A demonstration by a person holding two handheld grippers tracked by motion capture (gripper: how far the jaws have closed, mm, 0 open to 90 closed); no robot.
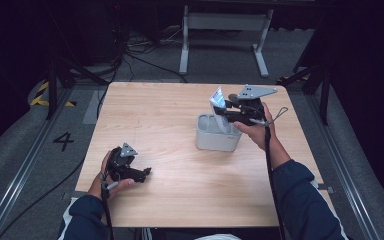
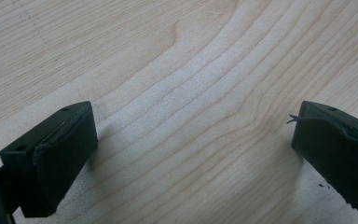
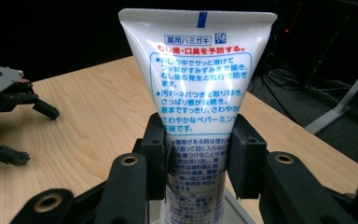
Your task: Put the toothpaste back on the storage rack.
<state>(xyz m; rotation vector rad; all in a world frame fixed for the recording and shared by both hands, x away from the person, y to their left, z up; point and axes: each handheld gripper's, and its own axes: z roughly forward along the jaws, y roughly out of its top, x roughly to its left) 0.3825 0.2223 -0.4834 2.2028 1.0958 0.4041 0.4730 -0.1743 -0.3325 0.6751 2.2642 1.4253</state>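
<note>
Right gripper (image 1: 228,114) clamped on a white plastic toothpaste tube (image 3: 200,93), pads pressing the tube's flanks at about mid-height. Long axis close to upright, flat crimped end with a small blue mark on top, lower end down between the jaws and inside a pale grey, open-topped rectangular holder (image 1: 215,141). In the high view, tube (image 1: 219,102) tilted a little, leaning away from the person, standing over the holder's far right part. Whether the cap end rests on the holder's floor: cannot tell, hidden by the jaws and wall.

Relation that matters: tube directly above the holder's mouth, so the likely move runs along the tube's own axis, straight down to seat or straight up to lift clear. Right hand (image 1: 252,131) much the nearer; holder just in front of it on the light wooden table (image 1: 165,120).

Tube's look: glossy white, wedge-shaped, wide at the crimp and narrowing downward, printed with blue Japanese text in a rounded frame and one red line above. Soft-walled by the look of it, likely to dent under a hard squeeze.

Left gripper (image 1: 130,170) well apart near the table's near left edge, jaws spread wide over bare wood, holding nothing.
</note>
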